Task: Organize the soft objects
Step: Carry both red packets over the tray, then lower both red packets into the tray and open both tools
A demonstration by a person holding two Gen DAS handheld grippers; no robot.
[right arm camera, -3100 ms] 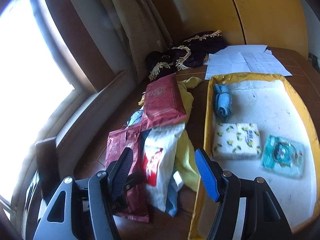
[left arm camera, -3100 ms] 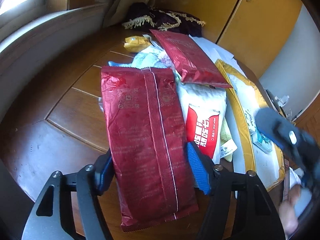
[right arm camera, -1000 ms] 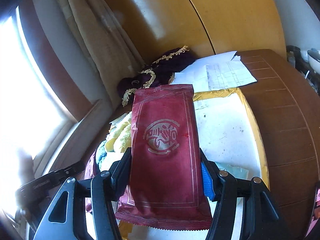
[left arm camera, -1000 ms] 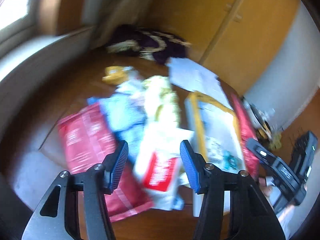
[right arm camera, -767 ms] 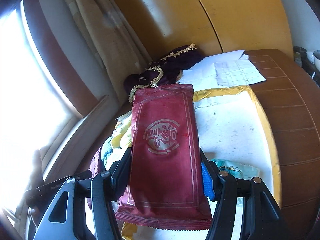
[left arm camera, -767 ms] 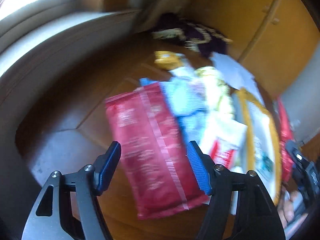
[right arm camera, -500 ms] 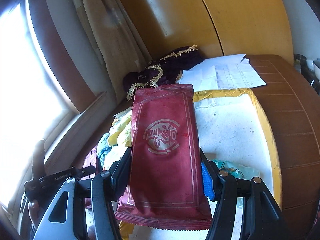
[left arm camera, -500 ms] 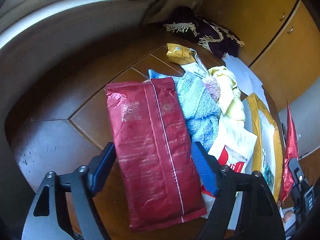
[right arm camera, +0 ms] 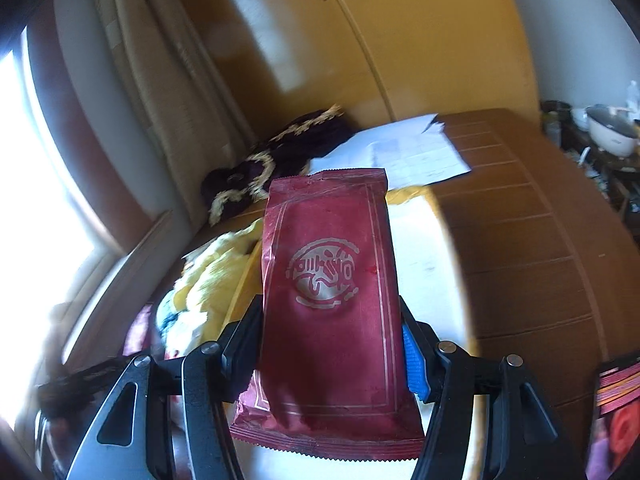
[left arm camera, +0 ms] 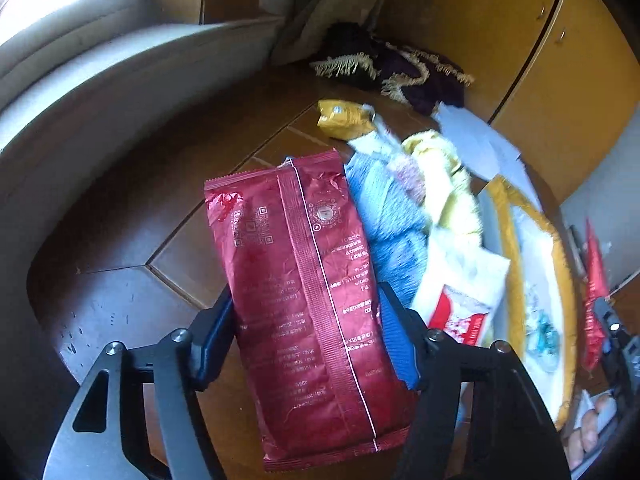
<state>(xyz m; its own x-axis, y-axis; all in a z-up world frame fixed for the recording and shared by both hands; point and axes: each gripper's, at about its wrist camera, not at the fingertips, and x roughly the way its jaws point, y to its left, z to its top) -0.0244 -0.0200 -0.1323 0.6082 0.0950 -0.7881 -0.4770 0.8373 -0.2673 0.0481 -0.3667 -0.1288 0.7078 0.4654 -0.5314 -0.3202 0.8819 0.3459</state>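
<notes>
Two red foil packets held over the desk (left arm camera: 120, 248).
Left gripper (left arm camera: 304, 336) clamped on seam-side packet (left arm camera: 304, 300); right gripper (right arm camera: 332, 344) clamped on logo-side packet (right arm camera: 328, 300).

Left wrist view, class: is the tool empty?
No: the left tool is shut on a red packet, its blue pads pressing both sides.

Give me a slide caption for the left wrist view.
Left gripper clamps a red foil packet above the wooden table, beside a pile of cloths.
</notes>
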